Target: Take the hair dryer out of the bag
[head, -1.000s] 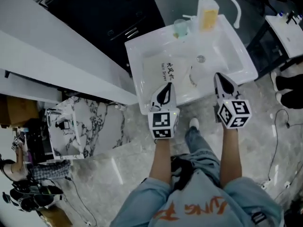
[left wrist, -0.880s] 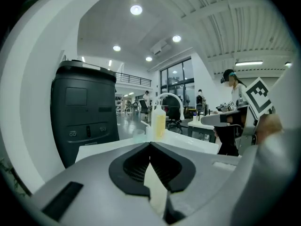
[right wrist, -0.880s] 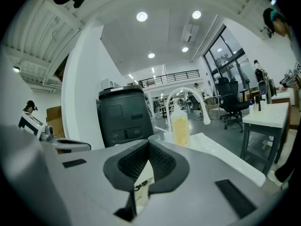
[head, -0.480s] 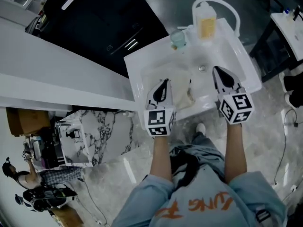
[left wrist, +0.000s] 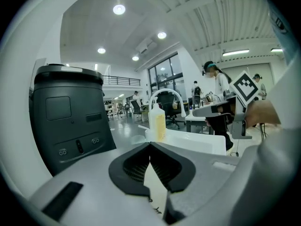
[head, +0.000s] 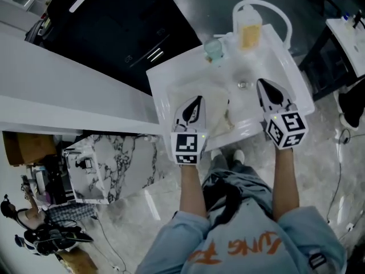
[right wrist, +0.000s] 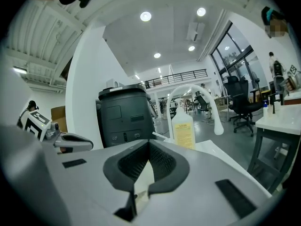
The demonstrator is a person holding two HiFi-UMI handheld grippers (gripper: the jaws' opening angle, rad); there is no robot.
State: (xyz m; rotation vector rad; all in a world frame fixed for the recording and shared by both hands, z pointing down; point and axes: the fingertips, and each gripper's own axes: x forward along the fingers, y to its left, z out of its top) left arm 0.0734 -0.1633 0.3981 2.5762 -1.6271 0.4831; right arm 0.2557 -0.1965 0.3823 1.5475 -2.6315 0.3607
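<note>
We saw the white bag (head: 218, 106) lying in the sink (head: 163, 103), between our two grippers. We could not see the hair dryer itself. The left gripper (head: 197, 100) hung over the near part of the basin with its jaws clenched on nothing (left wrist: 150, 147). The right gripper (head: 262, 84) was level with it near the right rim, also pressed shut and empty (right wrist: 148, 146). At the far rim stood a bottle (head: 250, 28) of yellow liquid, a pale cup (head: 214, 49) and the arched white faucet (head: 275, 7), all beyond the bag and well apart from our jaws. A black cabinet (head: 114, 30) and a white counter (head: 63, 87) lay to the left. Compared with a second before, both grippers had advanced from the front rim to over the basin, jaws unchanged.
</note>
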